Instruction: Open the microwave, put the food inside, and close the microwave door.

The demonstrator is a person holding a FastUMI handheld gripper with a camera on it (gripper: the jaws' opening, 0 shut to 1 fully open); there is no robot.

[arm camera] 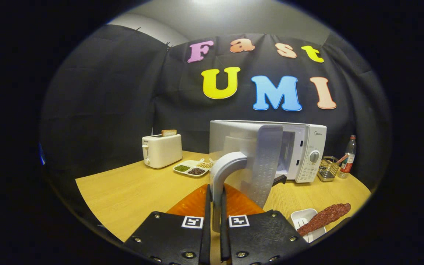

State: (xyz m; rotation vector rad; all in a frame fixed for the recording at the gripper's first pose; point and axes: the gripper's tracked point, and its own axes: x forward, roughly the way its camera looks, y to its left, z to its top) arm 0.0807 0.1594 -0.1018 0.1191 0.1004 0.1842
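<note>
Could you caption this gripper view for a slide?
Gripper shut on the microwave door handle, door swung open, sausage waiting nearby.

You can read no wording here: the small logos on the microwave (307, 147) and the toaster (162, 150) are too tiny. Square black-and-white markers (192, 222) sit on your gripper (215, 206), whose fingers clamp the door handle (223, 169)

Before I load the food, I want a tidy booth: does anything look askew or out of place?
One thing: the sausage overhangs its small white dish, poking past the rim. Otherwise nothing stands out; the hand-held gripper is shut on the microwave door handle, door swung open.
</note>
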